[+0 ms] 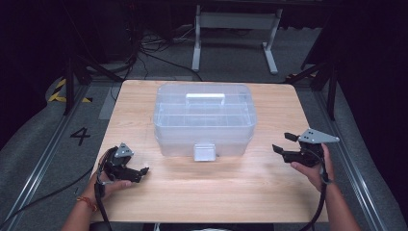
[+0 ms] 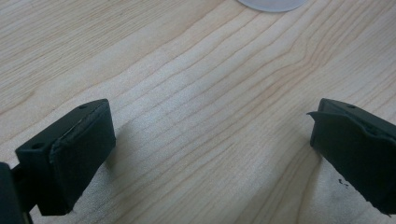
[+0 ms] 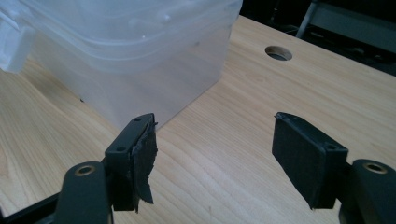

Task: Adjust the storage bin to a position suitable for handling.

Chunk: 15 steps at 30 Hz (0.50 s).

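Observation:
A clear plastic storage box (image 1: 204,118) with a white handle (image 1: 205,97) and a white front latch (image 1: 204,152) stands shut in the middle of the wooden table (image 1: 207,192). My left gripper (image 1: 139,174) rests low on the table at the front left, jaws open over bare wood (image 2: 205,121). A corner of the box (image 2: 271,3) shows at the top of that view. My right gripper (image 1: 285,143) hovers to the right of the box, pointing at its side wall (image 3: 154,88). Its jaws are open with nothing between them.
A round hole (image 3: 278,52) is cut in the table behind the box's corner. Past the far edge stands a white metal frame (image 1: 235,29) amid floor cables. Black stand legs (image 1: 77,72) flank the table on both sides.

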Each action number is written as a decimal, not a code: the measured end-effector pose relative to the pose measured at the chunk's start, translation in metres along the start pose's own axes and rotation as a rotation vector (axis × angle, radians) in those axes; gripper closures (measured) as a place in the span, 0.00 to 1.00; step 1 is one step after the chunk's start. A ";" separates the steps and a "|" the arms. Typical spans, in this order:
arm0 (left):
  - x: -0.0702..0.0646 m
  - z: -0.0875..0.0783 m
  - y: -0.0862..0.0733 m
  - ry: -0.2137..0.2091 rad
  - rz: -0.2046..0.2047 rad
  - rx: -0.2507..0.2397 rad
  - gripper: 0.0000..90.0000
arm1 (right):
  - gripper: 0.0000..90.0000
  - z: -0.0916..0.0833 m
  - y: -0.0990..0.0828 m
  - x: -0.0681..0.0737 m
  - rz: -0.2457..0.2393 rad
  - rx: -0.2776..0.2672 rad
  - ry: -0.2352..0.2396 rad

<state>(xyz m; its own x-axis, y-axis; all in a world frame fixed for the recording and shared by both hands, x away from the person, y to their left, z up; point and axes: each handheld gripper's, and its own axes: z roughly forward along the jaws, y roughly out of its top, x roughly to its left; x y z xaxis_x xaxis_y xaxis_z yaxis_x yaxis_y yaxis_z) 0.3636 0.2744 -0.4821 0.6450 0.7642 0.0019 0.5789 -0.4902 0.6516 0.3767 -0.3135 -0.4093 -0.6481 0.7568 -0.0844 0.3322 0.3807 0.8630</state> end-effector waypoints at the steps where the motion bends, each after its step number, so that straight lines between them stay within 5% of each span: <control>1: 0.000 0.000 0.000 0.000 -0.001 0.001 0.01 | 0.35 0.000 0.002 0.001 -0.004 -0.002 0.000; 15: -0.001 0.000 -0.001 -0.004 -0.012 0.002 0.01 | 0.35 -0.009 0.029 0.001 -0.042 -0.031 -0.004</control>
<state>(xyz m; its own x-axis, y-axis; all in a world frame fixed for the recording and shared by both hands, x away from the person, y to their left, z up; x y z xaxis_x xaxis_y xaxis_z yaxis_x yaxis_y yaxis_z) 0.3625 0.2741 -0.4822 0.6401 0.7682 -0.0090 0.5874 -0.4819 0.6502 0.3796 -0.3064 -0.3803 -0.6583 0.7427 -0.1225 0.2834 0.3953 0.8737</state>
